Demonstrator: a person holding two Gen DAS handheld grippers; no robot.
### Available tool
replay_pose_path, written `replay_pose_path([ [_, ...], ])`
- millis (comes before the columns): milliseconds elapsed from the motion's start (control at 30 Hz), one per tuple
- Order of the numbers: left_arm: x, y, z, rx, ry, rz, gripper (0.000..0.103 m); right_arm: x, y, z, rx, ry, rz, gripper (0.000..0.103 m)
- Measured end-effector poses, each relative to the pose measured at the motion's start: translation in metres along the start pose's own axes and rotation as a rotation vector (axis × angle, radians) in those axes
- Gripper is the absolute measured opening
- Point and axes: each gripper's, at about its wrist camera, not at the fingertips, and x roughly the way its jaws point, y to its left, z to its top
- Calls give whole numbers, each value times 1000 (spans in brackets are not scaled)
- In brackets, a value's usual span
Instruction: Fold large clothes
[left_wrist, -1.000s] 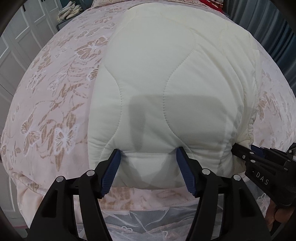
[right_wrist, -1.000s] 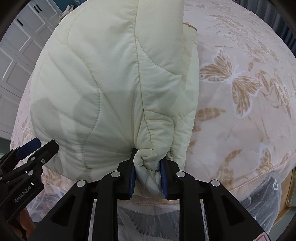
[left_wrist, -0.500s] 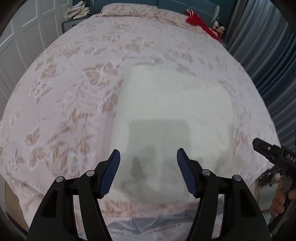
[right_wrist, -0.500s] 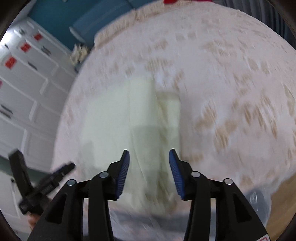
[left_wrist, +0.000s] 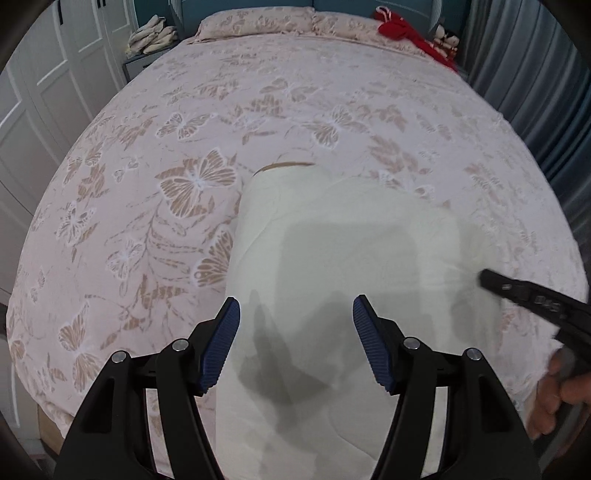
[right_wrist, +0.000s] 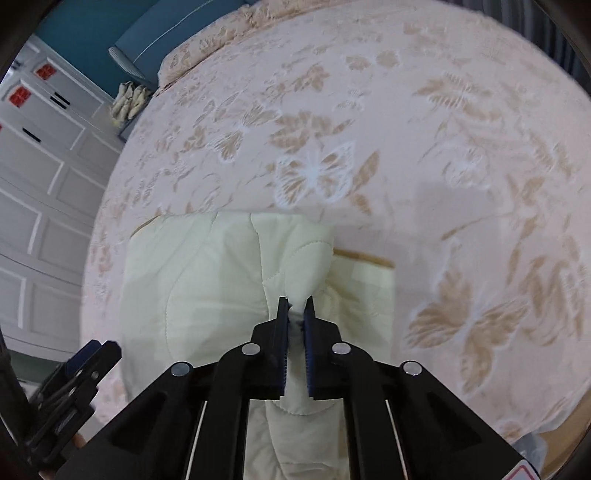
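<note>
A cream quilted jacket (left_wrist: 343, 258) lies folded on the bed near its front edge; it also shows in the right wrist view (right_wrist: 207, 280). My left gripper (left_wrist: 295, 325) is open and empty, held above the jacket's near part. My right gripper (right_wrist: 295, 314) is shut on a fold of the jacket's upper layer, pinching the fabric between its blue pads. The right gripper also shows at the right edge of the left wrist view (left_wrist: 535, 299), blurred.
The bed (left_wrist: 207, 122) has a pink bedspread with a butterfly pattern. Pillows (left_wrist: 258, 22) and a red item (left_wrist: 402, 26) lie at the headboard. White wardrobe doors (left_wrist: 33, 96) stand on the left, grey curtains (left_wrist: 535, 66) on the right.
Both grippers have pulled back and up from the jacket's hem. The right gripper let go, opened, then shut again on a fold of the jacket's top layer. The left stays open.
</note>
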Motion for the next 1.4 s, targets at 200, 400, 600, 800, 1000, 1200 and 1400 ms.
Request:
replay_pose_path([
  [200, 33, -8, 6, 6, 19, 26, 63, 26, -6, -4, -15, -15, -137, 5],
  [400, 49, -18, 5, 39, 10, 55, 67, 59, -7, -11, -50, 21, -195, 5],
  [600, 64, -20, 5, 31, 15, 66, 73, 72, -6, -15, -76, 26, -218, 6],
  [800, 77, -20, 3, 30, 11, 82, 76, 79, -2, -18, -107, 13, -250, 6],
  [1000, 85, -21, 1, 35, 0, 99, 79, 82, 4, -23, -153, -22, -288, 7],
  [1200, 89, -23, -1, 45, -11, 117, 80, 84, 11, -28, -211, -54, -332, 8],
  [1400, 74, -12, 2, 17, 7, 97, 82, 51, 11, -26, -230, -77, -307, 34],
])
